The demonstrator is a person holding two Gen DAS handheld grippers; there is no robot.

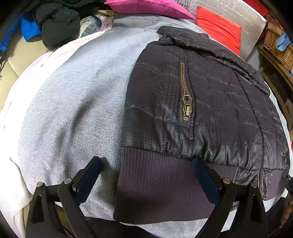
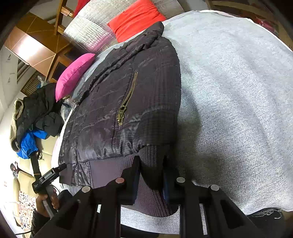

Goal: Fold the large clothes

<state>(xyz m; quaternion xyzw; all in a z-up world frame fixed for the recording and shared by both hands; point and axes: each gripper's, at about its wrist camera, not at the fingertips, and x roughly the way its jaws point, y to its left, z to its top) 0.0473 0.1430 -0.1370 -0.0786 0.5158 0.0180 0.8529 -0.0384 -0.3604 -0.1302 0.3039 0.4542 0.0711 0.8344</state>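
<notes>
A dark quilted jacket (image 1: 210, 109) with a brass pocket zipper (image 1: 185, 95) lies flat on a grey blanket (image 1: 73, 109). Its ribbed hem (image 1: 159, 179) faces me. My left gripper (image 1: 146, 164) is open, its fingers spread wide over the hem's left corner and the blanket. In the right wrist view the jacket (image 2: 119, 102) lies lengthways. My right gripper (image 2: 151, 163) is closed down on the ribbed hem's (image 2: 150, 197) right corner, with the fabric bunched between the jaws. The left gripper (image 2: 47, 177) and the hand holding it show at the lower left there.
A pink cushion (image 1: 146, 7) and a red cushion (image 1: 219, 29) lie at the far end of the blanket. A heap of dark and blue clothes (image 1: 55, 25) sits at the far left. A wicker basket (image 1: 278, 44) stands at the right.
</notes>
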